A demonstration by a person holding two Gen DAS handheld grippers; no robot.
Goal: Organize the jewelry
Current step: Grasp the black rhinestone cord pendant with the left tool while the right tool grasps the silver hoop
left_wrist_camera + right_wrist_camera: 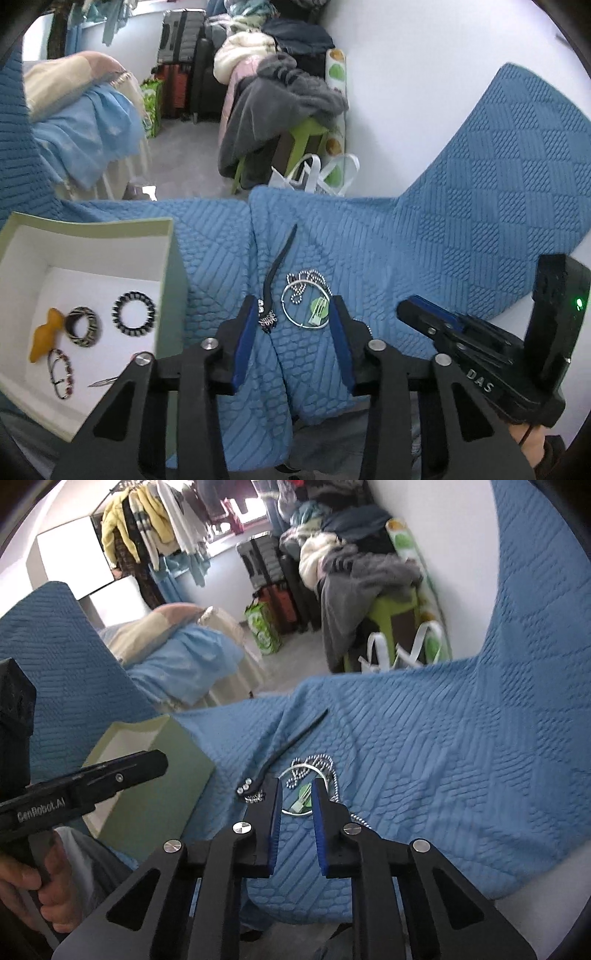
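The hoop (295,794) with its ball chain (306,282) lies on the blue quilt (443,240), right of the box (92,225). The right gripper (295,788) is nearer: its jaws stand open and empty, straddling the hoop's near rim. The left gripper (293,306) hangs open too, with the black choker (275,266) running away ahead of it.
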